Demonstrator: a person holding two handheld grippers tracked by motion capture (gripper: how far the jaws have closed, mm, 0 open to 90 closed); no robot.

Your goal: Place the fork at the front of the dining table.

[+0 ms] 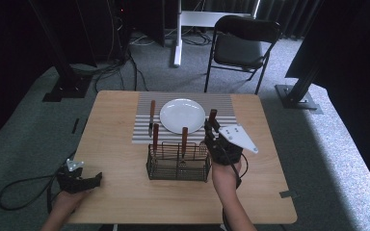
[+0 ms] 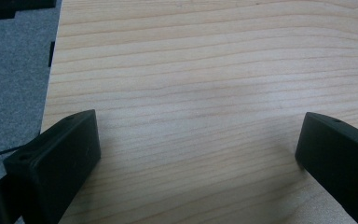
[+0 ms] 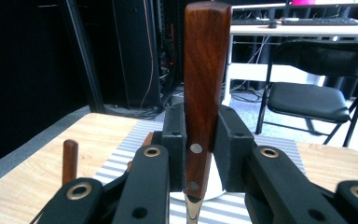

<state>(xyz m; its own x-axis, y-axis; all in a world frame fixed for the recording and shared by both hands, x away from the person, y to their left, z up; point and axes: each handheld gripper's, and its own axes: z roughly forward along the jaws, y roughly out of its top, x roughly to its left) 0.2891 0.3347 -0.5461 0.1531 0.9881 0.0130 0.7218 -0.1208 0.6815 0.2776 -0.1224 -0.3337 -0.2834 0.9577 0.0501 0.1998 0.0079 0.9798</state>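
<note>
My right gripper (image 1: 211, 126) is shut on a wooden-handled utensil (image 1: 213, 115), held upright with the handle up, just above the right end of the black wire caddy (image 1: 178, 166). In the right gripper view the brown riveted handle (image 3: 204, 70) stands clamped between the pads (image 3: 175, 135), its metal shank pointing down. My left gripper (image 1: 96, 179) rests at the table's front left edge. Its jaws stand open and far apart over bare wood (image 2: 200, 135), with nothing between them.
A white plate (image 1: 182, 115) lies on a striped placemat (image 1: 221, 103) behind the caddy, with a wooden-handled knife (image 1: 151, 115) to its left. Two more handles (image 1: 155, 132) (image 1: 184, 134) stick up from the caddy. A black folding chair (image 1: 241, 45) stands beyond the table.
</note>
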